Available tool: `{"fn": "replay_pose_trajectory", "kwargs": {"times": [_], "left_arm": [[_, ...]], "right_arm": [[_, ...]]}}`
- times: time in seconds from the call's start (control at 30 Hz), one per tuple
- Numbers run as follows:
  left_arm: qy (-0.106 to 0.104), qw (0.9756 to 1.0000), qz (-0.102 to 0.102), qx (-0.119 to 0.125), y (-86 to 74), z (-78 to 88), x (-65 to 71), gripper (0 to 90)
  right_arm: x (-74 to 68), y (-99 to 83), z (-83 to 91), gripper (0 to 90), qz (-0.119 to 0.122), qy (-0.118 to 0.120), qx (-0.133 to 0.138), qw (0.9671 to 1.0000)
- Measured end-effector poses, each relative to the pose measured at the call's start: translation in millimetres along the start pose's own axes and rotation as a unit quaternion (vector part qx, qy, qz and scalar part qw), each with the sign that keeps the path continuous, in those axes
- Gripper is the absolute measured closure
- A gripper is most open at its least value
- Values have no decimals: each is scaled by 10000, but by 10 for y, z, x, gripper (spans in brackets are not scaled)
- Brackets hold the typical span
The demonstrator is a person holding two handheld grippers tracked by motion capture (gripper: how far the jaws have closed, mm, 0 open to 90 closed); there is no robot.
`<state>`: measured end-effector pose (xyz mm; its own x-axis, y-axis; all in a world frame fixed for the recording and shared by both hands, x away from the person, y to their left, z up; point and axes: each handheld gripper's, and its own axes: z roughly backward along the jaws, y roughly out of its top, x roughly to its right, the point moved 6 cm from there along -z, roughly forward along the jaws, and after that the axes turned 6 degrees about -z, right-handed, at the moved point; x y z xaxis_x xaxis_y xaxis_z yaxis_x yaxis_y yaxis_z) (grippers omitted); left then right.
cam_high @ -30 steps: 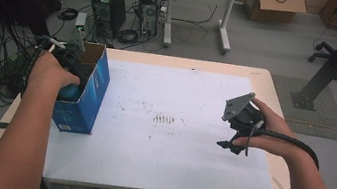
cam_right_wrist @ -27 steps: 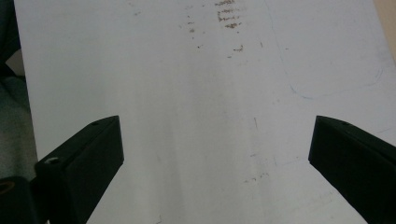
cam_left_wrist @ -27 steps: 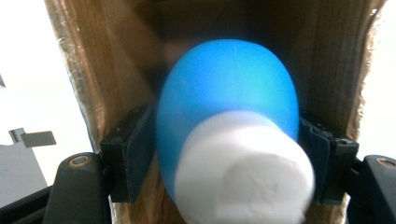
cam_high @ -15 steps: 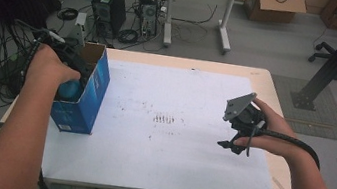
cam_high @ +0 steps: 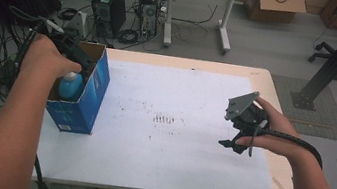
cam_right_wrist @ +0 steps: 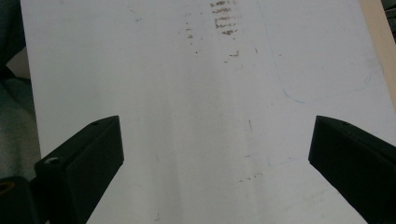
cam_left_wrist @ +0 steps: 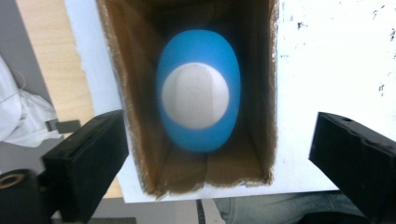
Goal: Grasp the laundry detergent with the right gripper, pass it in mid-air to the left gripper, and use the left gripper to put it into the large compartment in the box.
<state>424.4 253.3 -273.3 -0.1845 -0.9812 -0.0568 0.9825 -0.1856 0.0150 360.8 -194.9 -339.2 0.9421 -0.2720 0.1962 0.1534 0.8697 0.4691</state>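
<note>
Here the blue bottle (cam_left_wrist: 198,105) with its white cap stands inside the open blue box (cam_high: 86,93) at the counter's (cam_high: 169,175) left edge. The left gripper (cam_high: 76,60) hovers above it, its fingers just opened wide, apparently touching nothing. The right gripper (cam_high: 234,146) hangs over bare counter, fingers wide and empty.

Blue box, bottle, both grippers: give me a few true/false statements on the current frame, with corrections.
1. The blue bottle stands inside the blue box. True.
2. The left gripper is clamped on the bottle's white cap. False: its jaws have just been opening and stand wide above the box, touching nothing.
3. The right gripper holds a thing. False: its jaws are open, with bare white table surface beyond them.
4. The box sits near the table's left edge in the high view. True.
5. The box lies on its side. False: it stands upright, open end up.
</note>
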Motion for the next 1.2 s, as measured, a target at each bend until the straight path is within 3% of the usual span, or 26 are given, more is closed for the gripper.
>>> {"fn": "replay_pose_trajectory", "kwargs": {"times": [0.33,0.4,0.5,0.6,0.67,0.77,0.83,0.87,0.97,1.0,1.03,1.1,1.13,1.2], "left_arm": [[80,9999,-114,80,-51,222,27,3],[95,9994,-281,163,-48,312,68,2],[141,9968,-704,348,-34,482,165,2],[283,9910,-1201,513,-26,672,271,2],[225,9868,-1492,592,-25,779,355,3],[208,9774,-2022,584,-42,889,503,2],[221,9678,-2444,562,-60,941,605,3],[224,9621,-2653,590,-70,954,665,2],[284,9386,-3389,585,-107,965,817,3],[241,9328,-3548,592,-123,955,868,2],[223,9253,-3739,604,-135,945,918,2],[114,9149,-3989,613,-157,919,1005,2],[95,9075,-4154,606,-169,902,1044,2],[6,8970,-4385,558,-194,863,1111,3]], "right_arm": [[9,26,84,34,-1,-28,33,10000],[23,34,103,34,-13,-37,65,10000],[43,42,143,34,-55,-41,48,10000],[70,64,196,34,-81,-71,55,9999],[82,90,233,34,-85,-93,74,9999],[89,130,291,34,-96,-110,60,9999],[90,157,327,34,-90,-118,37,9999],[90,172,344,34,-69,-121,27,9999],[82,209,389,34,-47,-106,-27,9999],[74,218,401,34,-62,-100,-51,9999],[71,227,413,34,-52,-102,-84,9999],[70,247,437,34,-12,-105,-152,9998],[67,257,447,34,-9,-99,-175,9998],[65,279,467,34,11,-84,-240,9997]]}}
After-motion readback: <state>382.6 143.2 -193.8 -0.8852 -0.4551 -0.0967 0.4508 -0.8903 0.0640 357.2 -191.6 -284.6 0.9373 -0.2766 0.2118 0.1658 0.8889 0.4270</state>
